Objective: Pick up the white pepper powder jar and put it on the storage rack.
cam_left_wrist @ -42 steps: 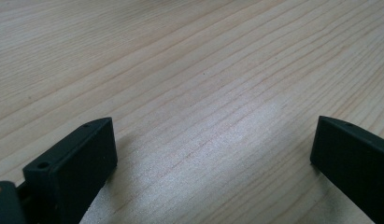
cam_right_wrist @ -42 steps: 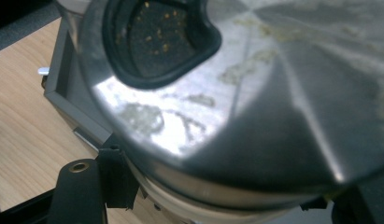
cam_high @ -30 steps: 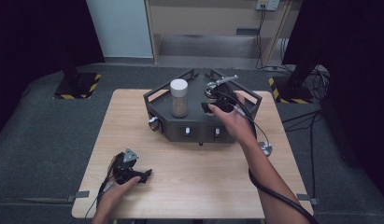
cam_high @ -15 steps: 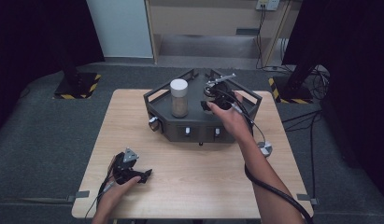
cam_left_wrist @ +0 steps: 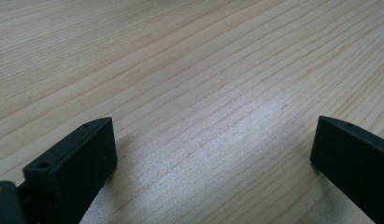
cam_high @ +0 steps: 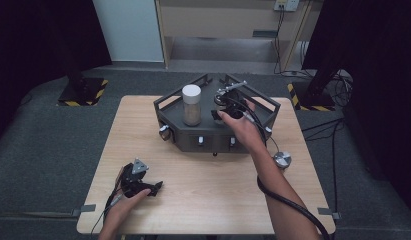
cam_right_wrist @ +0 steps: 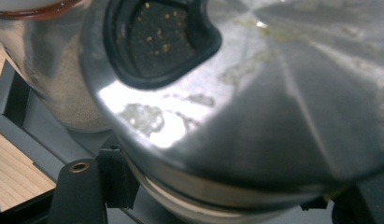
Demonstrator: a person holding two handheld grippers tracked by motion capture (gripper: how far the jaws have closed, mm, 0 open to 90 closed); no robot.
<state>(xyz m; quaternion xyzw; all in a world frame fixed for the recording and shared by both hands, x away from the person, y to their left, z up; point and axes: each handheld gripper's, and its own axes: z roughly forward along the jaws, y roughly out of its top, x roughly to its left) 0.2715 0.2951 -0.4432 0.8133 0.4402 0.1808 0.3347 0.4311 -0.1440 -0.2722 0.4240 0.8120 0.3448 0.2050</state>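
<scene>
Your right gripper point(cam_high: 227, 111) is squeezed tight on the shiny metal grinder point(cam_right_wrist: 255, 116), which sits in the dark tray point(cam_high: 263, 107) at 12 o'clock on the table point(cam_high: 203, 200). The jar point(cam_high: 191, 105) stands just beside it at 9 o'clock. Your left gripper point(cam_high: 143, 187) rests wide open, holding nothing, on the table at 7 o'clock.

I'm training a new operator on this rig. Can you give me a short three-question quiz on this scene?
1. True or false: the left tool is shut on a jar.
2. What stands in the black tray beside the steel container?
A. a white-lidded jar
B. a red mug
C. a green bottle
3. Which tool is at the steel container?

Key:
1. False: it rests open on the table, holding nothing.
2. A.
3. The right tool, shut on the container.
</scene>
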